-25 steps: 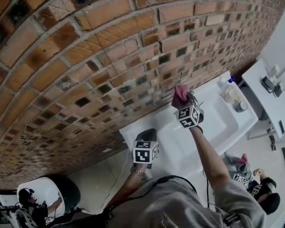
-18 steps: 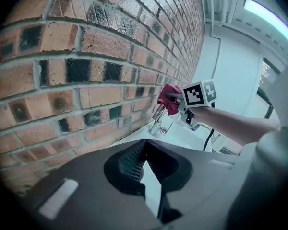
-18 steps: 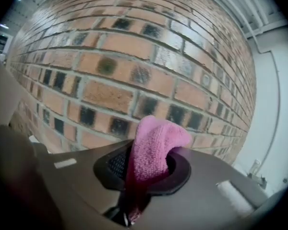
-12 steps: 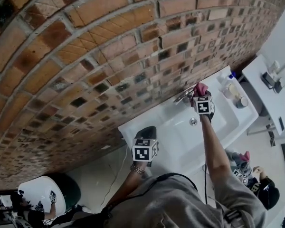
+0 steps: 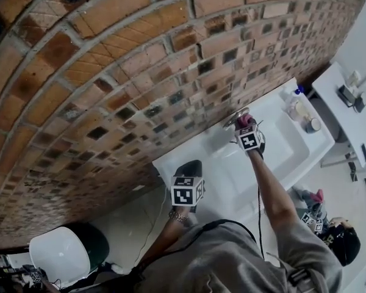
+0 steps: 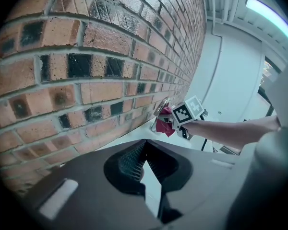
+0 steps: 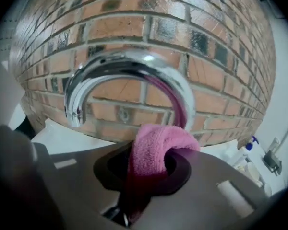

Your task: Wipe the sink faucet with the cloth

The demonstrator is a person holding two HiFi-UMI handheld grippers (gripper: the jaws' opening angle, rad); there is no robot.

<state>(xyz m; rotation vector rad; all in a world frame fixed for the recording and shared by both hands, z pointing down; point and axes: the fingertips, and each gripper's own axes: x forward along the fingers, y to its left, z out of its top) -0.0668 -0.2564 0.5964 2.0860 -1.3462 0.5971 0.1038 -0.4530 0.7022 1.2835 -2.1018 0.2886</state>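
Note:
A chrome arched faucet [image 7: 129,63] rises from the white sink [image 5: 287,154] against the brick wall. My right gripper [image 7: 151,164] is shut on a folded pink cloth [image 7: 153,147], which is pressed against the right leg of the spout. In the head view the right gripper [image 5: 248,139] holds the cloth [image 5: 244,121] just below the faucet [image 5: 233,118]. My left gripper [image 5: 187,191] hangs back near the sink's near-left edge, its jaws closed with nothing between them. The left gripper view shows the left gripper [image 6: 144,150], and far ahead the cloth [image 6: 168,126] on the faucet [image 6: 162,107].
The brick wall [image 5: 140,72] stands close behind the sink. Soap bottles [image 5: 296,110] and a small jar [image 5: 312,125] sit at the sink's right end. A white counter [image 5: 348,112] lies further right. A white toilet [image 5: 61,255] is at lower left; another person [image 5: 335,240] crouches at lower right.
My right gripper carried the cloth rightward past the faucet, then back left onto the spout. The left gripper has stayed put.

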